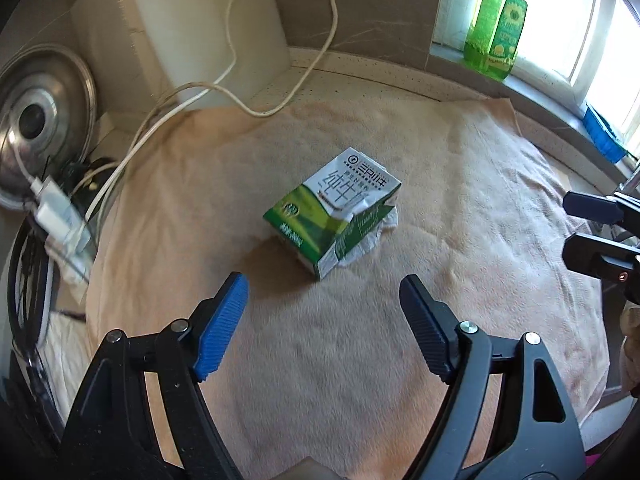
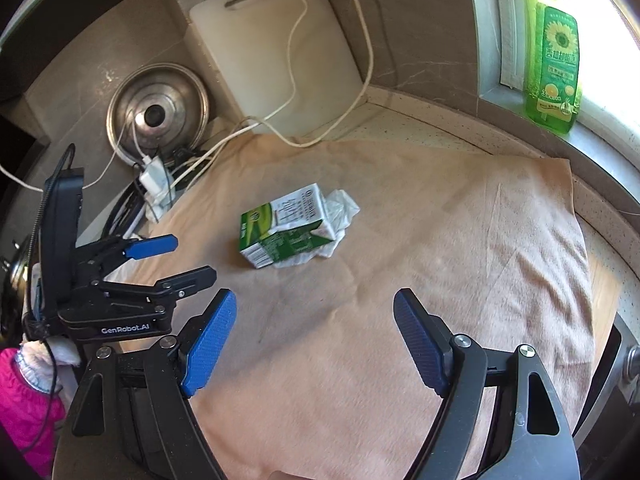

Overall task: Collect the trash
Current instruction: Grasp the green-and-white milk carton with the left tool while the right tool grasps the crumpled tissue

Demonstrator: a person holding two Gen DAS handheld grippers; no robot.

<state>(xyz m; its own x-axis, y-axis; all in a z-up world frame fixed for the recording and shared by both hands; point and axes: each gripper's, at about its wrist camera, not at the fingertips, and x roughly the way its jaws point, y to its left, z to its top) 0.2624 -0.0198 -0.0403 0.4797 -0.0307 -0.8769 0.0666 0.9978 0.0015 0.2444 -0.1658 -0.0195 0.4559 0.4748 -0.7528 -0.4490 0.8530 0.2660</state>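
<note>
Green and white, the crushed carton [image 1: 334,210] lies on its side near the middle of the peach towel [image 1: 460,184] that covers the surface, with a crumpled tissue [image 1: 374,236] tucked against and partly under its right side. In the left wrist view it sits at frame centre, straight ahead of the left gripper [image 1: 324,320], whose jaws are spread wide and hold nothing. Its long axis runs from lower left to upper right in that view, so it lies slantwise to the gap between the jaws.

In the right wrist view the carton [image 2: 286,232] sits above and left of centre, with the tissue [image 2: 340,210] on its right. The right gripper [image 2: 314,332] is also wide open and empty, and the carton lies ahead of it and off to the left. The left gripper [image 2: 192,260] shows at the left edge of that view, its tips pointing toward the carton and only a short way from its near end.

By these views the left gripper looks the nearer and better lined up. A grasp across the carton's short width would probably call for some turning of the wrist. The tissue touches the carton and will likely want a separate pick.
</note>
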